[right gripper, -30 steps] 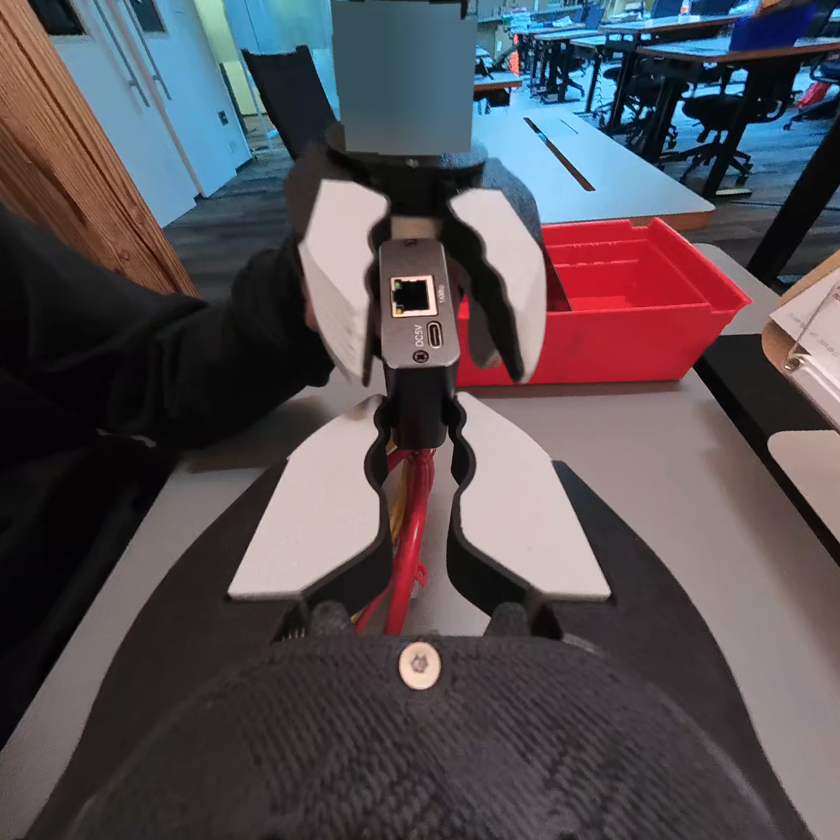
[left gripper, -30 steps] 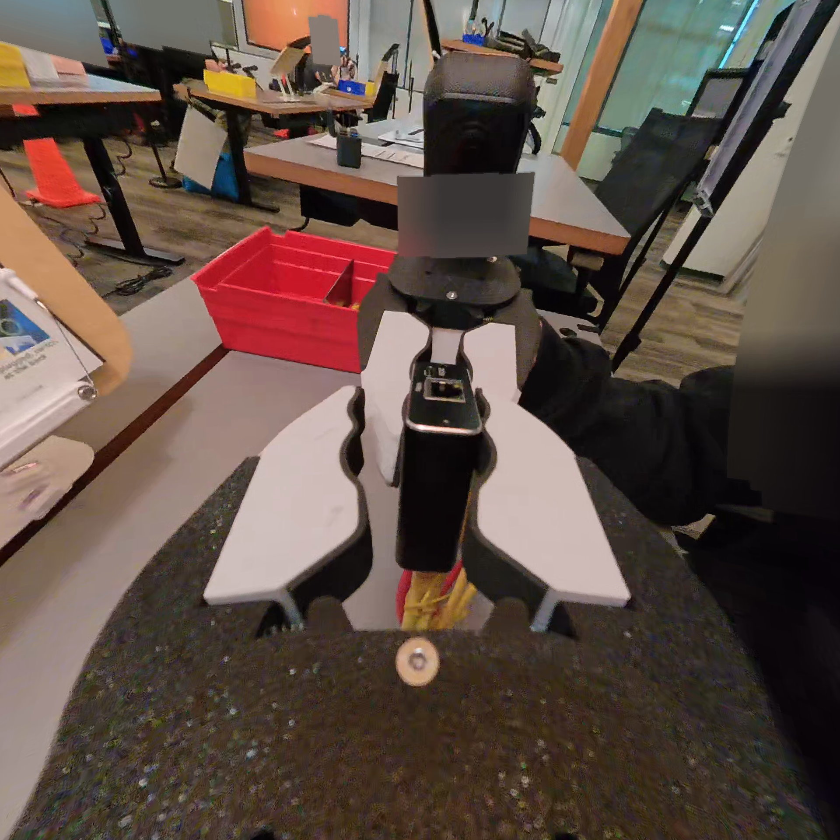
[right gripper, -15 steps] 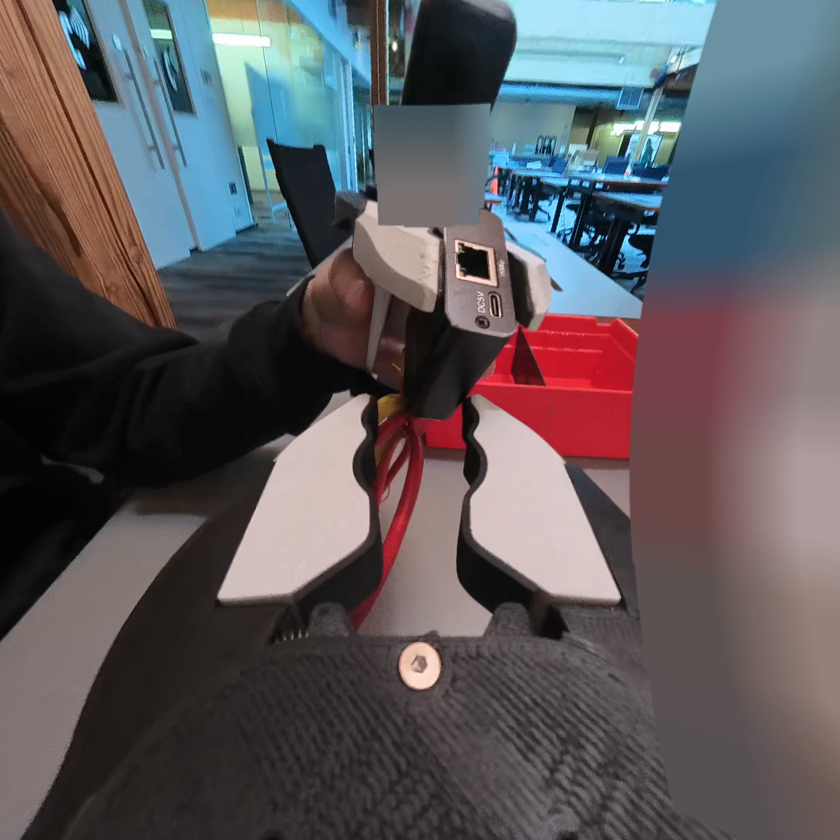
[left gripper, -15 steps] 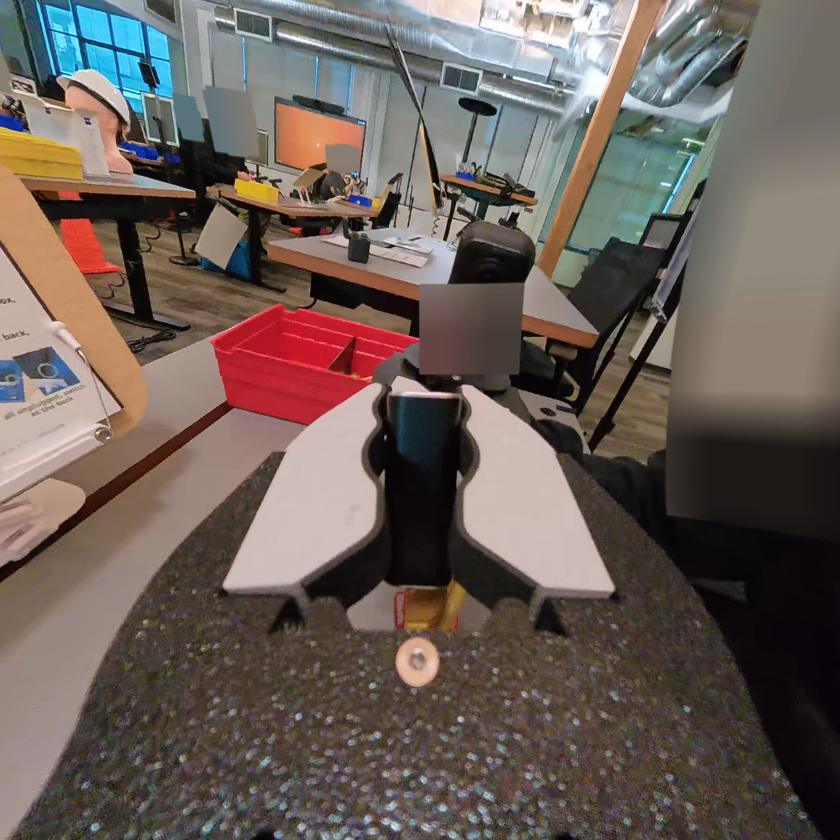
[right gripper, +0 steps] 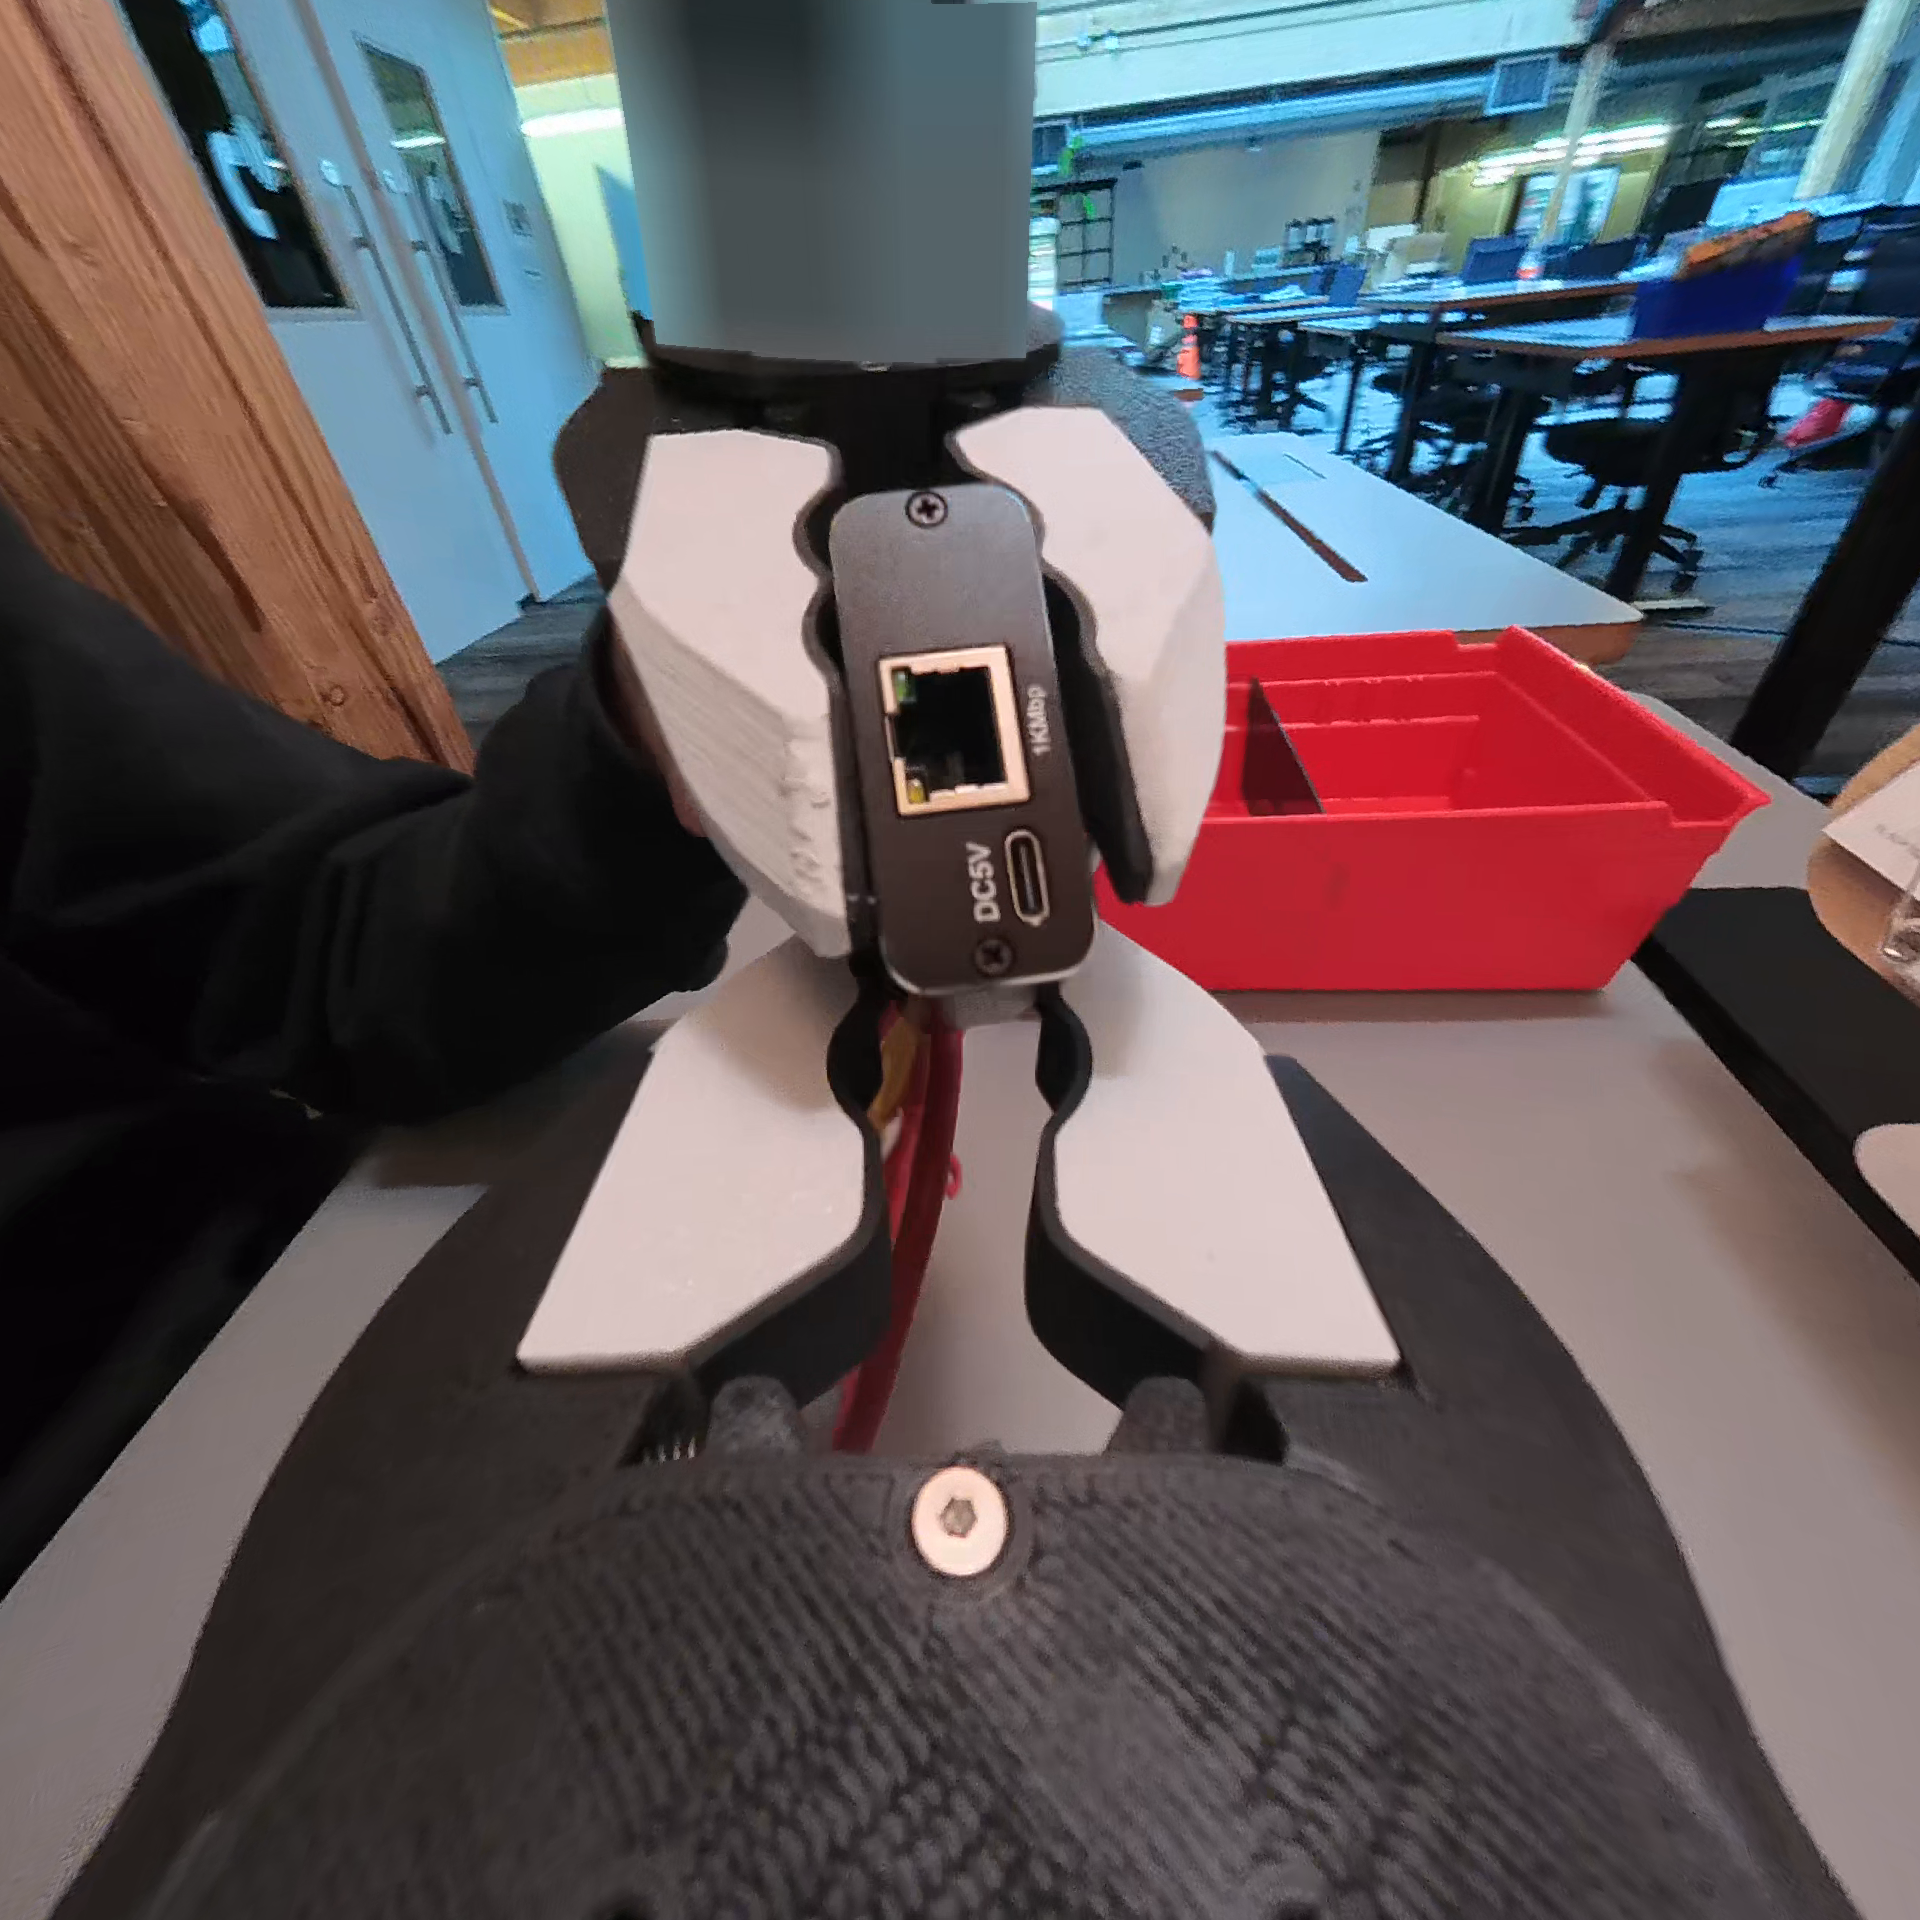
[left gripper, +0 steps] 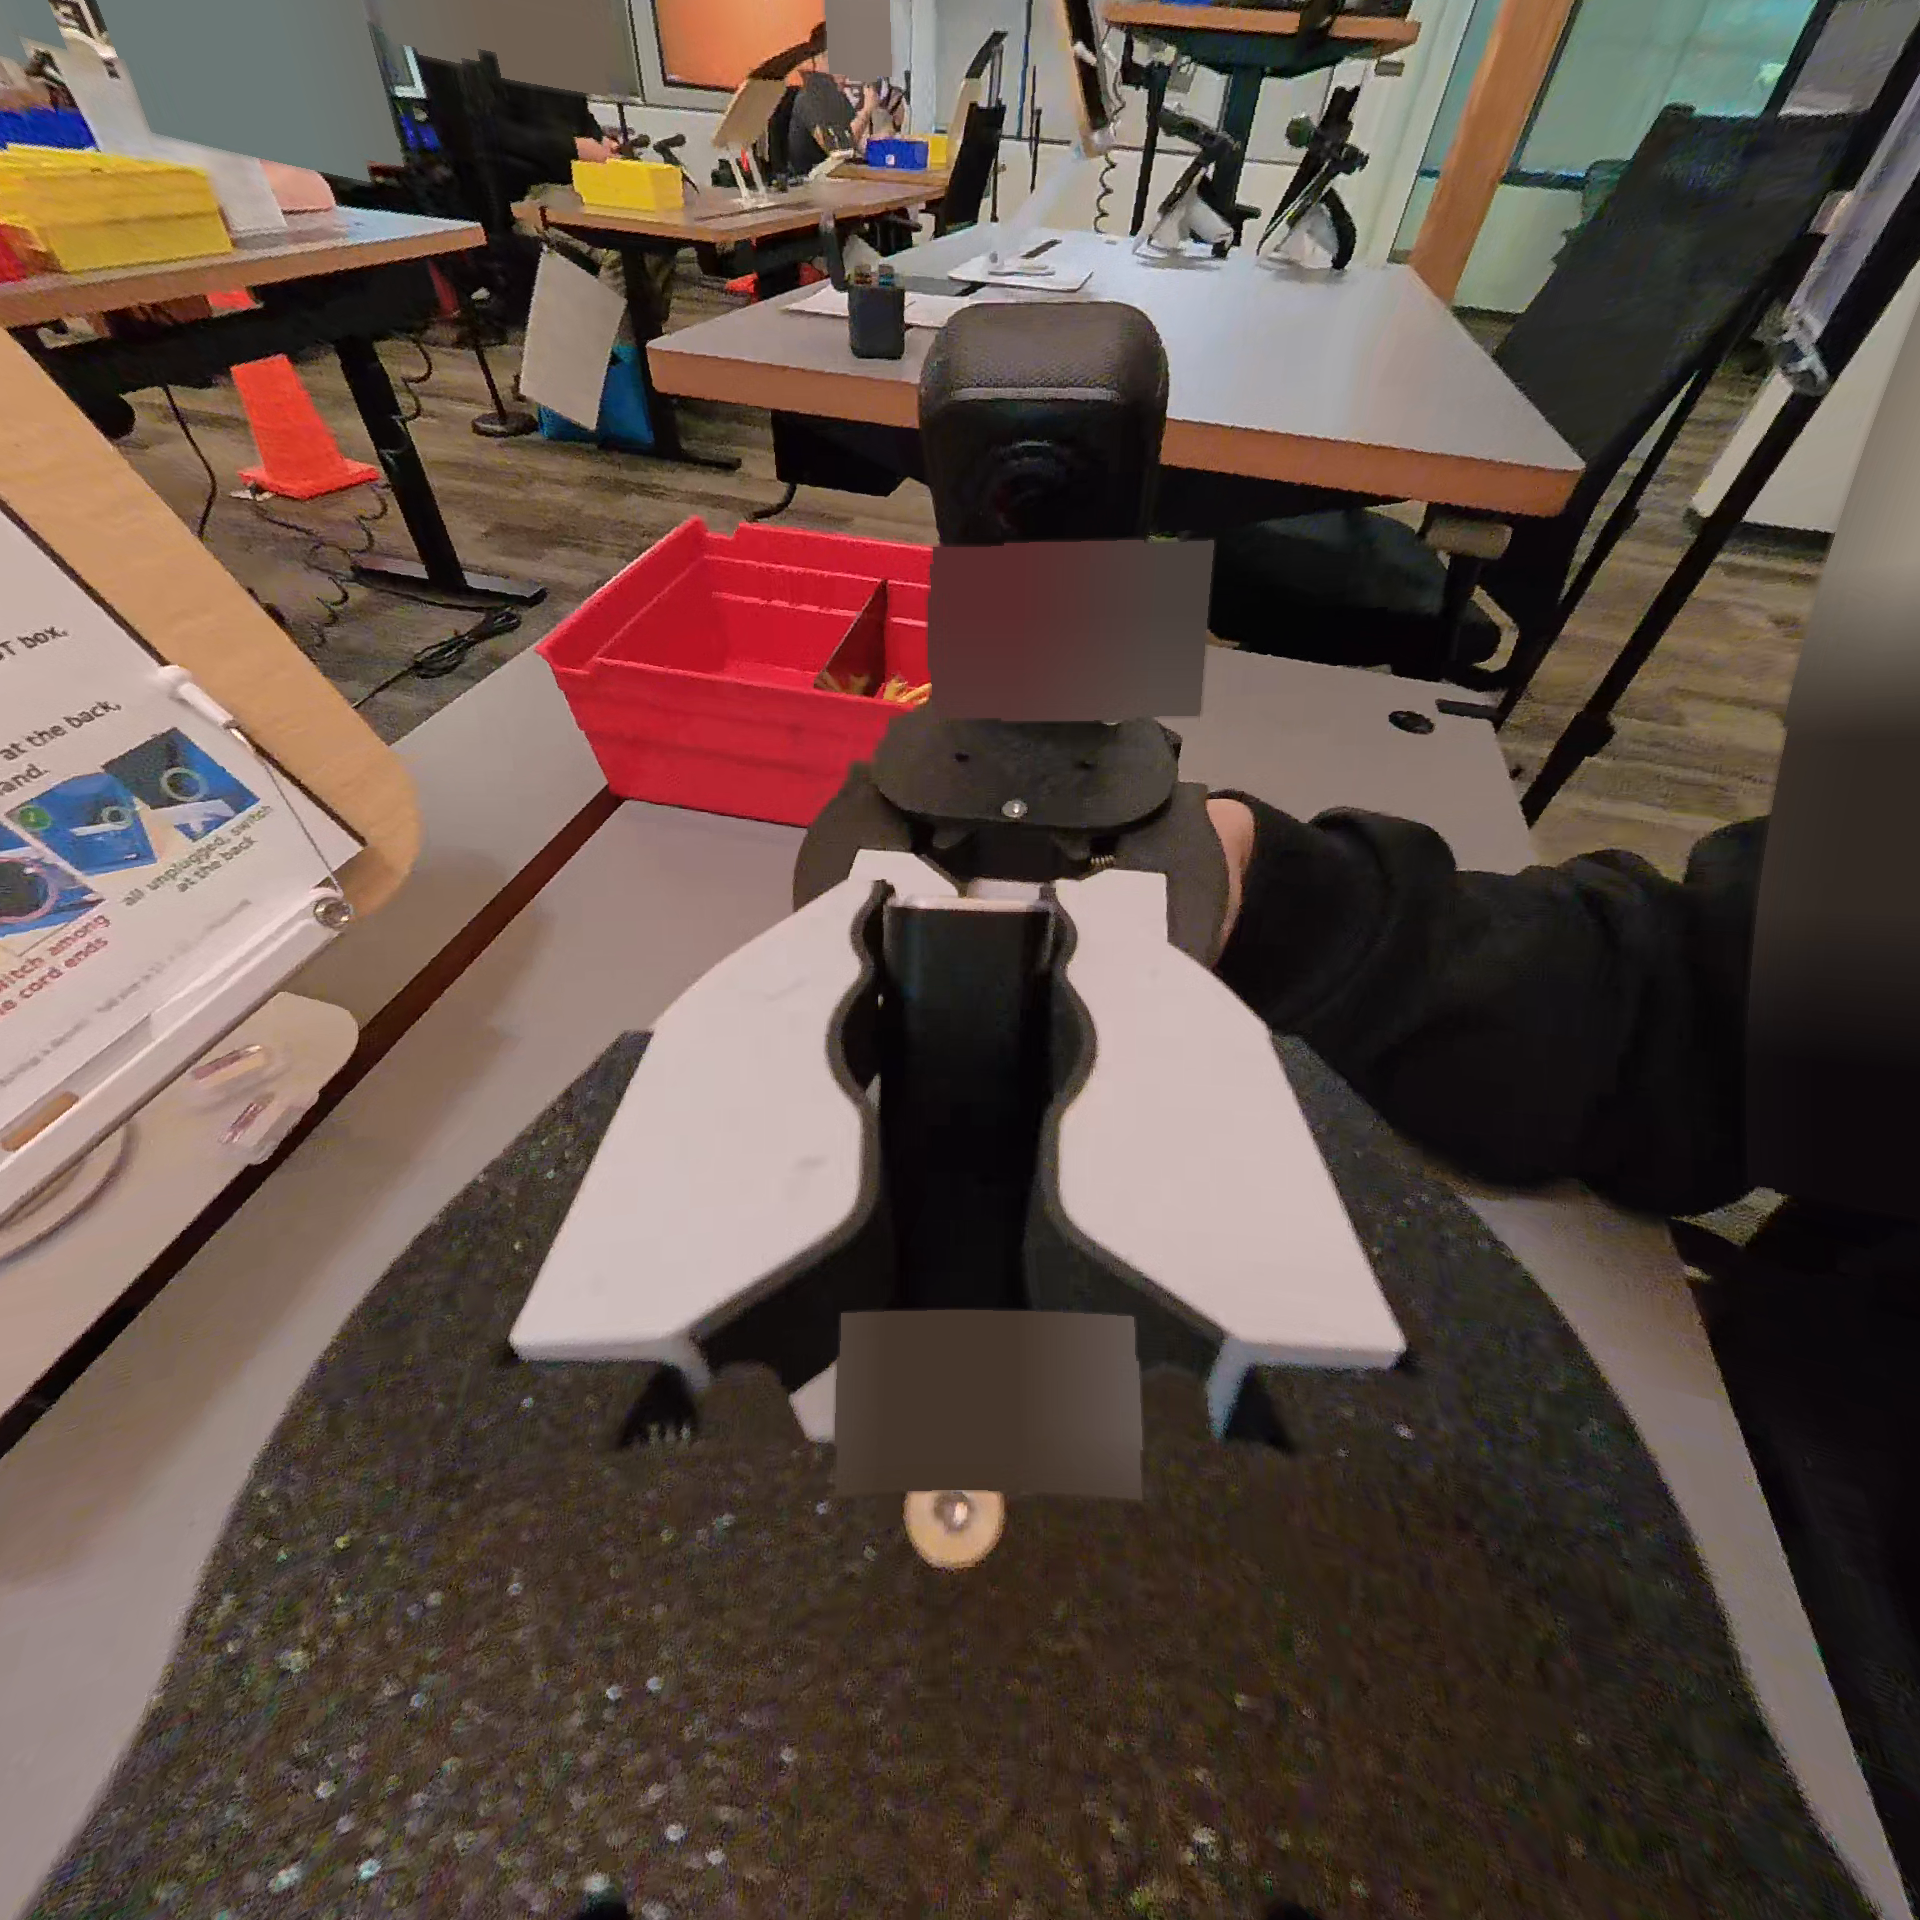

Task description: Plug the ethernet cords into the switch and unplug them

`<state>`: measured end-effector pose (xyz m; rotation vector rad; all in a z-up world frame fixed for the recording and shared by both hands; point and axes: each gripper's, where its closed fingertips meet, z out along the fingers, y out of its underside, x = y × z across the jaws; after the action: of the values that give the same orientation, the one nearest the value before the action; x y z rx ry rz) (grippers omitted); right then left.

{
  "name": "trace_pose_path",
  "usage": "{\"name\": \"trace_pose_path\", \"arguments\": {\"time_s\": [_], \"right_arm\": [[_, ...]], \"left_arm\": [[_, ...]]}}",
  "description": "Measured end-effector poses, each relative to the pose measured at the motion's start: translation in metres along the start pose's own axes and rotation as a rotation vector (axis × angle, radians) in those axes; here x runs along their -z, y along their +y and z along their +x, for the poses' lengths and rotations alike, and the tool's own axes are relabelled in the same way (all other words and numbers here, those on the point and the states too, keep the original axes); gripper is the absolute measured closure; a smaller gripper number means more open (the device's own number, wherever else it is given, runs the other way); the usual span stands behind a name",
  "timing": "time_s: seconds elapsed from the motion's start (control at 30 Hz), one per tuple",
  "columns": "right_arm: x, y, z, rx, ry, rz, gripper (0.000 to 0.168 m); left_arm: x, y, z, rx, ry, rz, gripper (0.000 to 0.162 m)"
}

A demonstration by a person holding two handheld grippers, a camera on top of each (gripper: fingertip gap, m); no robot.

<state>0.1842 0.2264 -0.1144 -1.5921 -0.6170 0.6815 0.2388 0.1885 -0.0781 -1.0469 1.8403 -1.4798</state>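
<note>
switch [left gripper: 961, 1101] rear hidden behind blur patch; red cords [right gripper: 914, 1226] ends unseen

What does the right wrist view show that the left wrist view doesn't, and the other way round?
Only the right wrist view: the switch end face with its network socket and a small slot port, plus red cords and a yellow one hanging between the right gripper fingers.
Only the left wrist view: the switch's long black side, an instruction sheet on a cardboard stand, an orange cone, yellow pieces in the red bin.
Both: the left gripper shut on the switch, the red bin, the grey table.
</note>
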Motion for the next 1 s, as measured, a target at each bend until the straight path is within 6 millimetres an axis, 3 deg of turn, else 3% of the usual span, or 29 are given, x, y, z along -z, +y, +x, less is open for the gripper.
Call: {"name": "trace_pose_path", "arguments": {"time_s": [0.17,0.27,0.37,0.43,0.47,0.5,0.67,0.8,0.9,1.0], "right_arm": [[0.012,0.004,-0.007,0.030,0.000,-0.144,0.143],[0.022,0.017,-0.007,0.075,0.025,-0.261,0.143],[0.023,0.019,-0.009,0.109,0.029,-0.301,0.143],[0.023,0.016,-0.010,0.119,0.032,-0.294,0.143],[0.022,0.015,-0.012,0.118,0.025,-0.288,0.143],[0.022,0.015,-0.013,0.122,0.023,-0.284,0.143],[0.025,0.005,-0.005,0.157,0.073,-0.173,0.141],[0.030,-0.010,0.011,0.108,0.163,-0.034,0.119],[0.030,-0.019,0.006,0.059,0.107,0.046,0.132],[0.028,-0.007,0.010,0.037,0.116,-0.022,0.132]], "left_arm": [[0.009,0.006,0.009,-0.034,0.066,-0.028,0.134],[0.013,0.008,0.008,-0.100,0.035,-0.032,0.114],[0.016,0.018,0.018,-0.130,0.083,-0.095,0.115],[0.015,0.026,0.021,-0.146,0.098,-0.147,0.120],[0.013,0.028,0.020,-0.158,0.094,-0.163,0.136],[0.011,0.029,0.018,-0.168,0.086,-0.171,0.137],[0.009,0.019,0.011,-0.137,0.067,-0.109,0.137],[0.015,0.009,0.001,-0.022,0.062,-0.012,0.137],[0.018,0.005,-0.003,0.033,0.079,0.031,0.137],[0.018,0.005,-0.003,0.038,0.080,0.032,0.137]]}}
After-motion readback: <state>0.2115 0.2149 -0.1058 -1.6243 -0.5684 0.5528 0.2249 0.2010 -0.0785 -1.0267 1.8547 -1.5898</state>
